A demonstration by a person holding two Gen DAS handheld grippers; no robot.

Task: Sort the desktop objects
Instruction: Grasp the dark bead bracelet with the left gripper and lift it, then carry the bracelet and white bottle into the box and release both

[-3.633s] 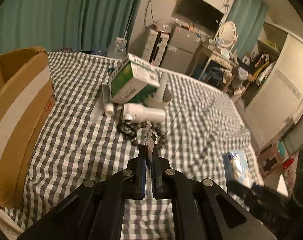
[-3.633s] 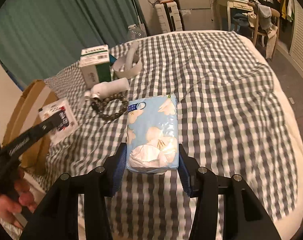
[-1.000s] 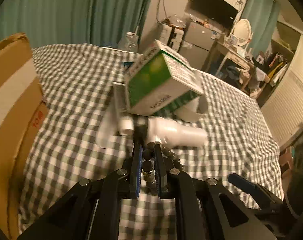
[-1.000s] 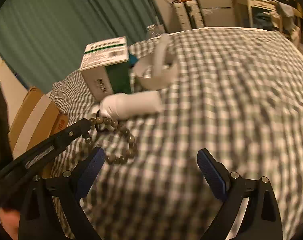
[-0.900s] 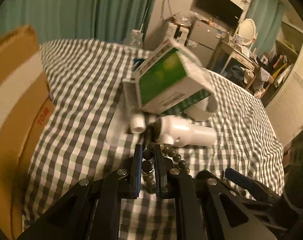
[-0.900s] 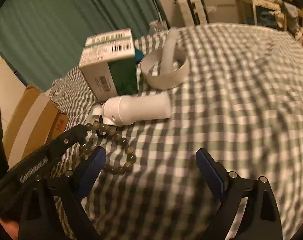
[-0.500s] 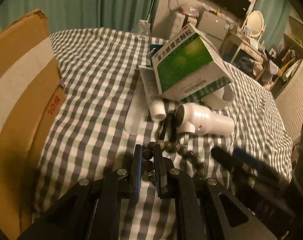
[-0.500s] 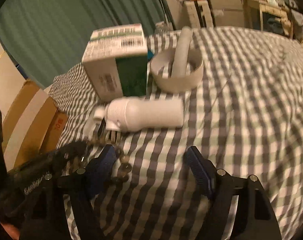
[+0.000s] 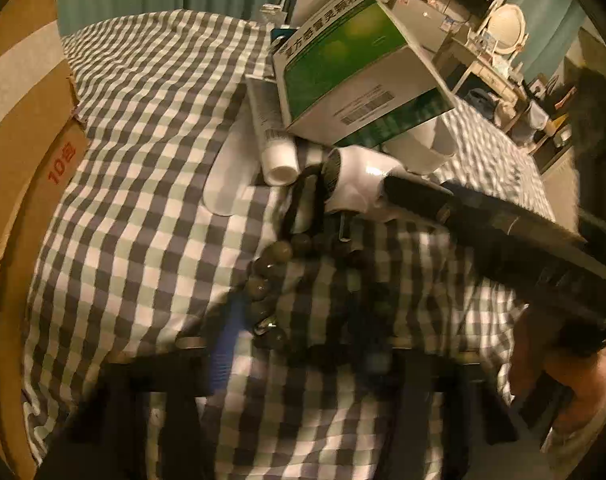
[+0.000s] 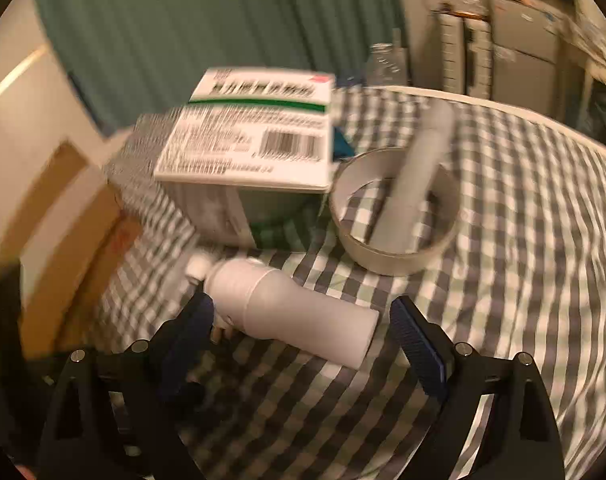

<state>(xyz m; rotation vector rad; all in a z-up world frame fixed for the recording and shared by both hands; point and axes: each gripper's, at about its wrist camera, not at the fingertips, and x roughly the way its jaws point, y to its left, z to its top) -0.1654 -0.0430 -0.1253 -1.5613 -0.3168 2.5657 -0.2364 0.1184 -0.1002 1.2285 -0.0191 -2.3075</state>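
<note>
Setting: a bed (image 10: 543, 184) under a grey checked cover carries the clutter; a cardboard box (image 9: 19, 128) stands at its left edge.
Left gripper (image 9: 299, 344): blurred in its own view. I read the jaws as having just been opening a little, wider than a second ago, when they pinched the bead bracelet (image 9: 269, 268). The beads lie between them, but I can't tell whether the pads press on them now.
Bracelet: on the cover, just in front of the white bottle's cap end, trailing towards my left jaws.
Right gripper (image 10: 303, 332): jaws wide and empty, having just been opening after a brief narrowing. It has swung in from the bare cover and now straddles the white bottle (image 10: 291, 312), a pad near each end, neither pressing.
White bottle: lying on its side, just in front of the green-and-white carton (image 10: 255, 152) and the tape roll (image 10: 395, 256).
Tissue pack: gone from my right jaws since a few seconds back; not in view now.
Reading: the right side looks ready for its next pick, the bottle. The bracelet grip seems doubtful; I'd check it before lifting towards the box.
</note>
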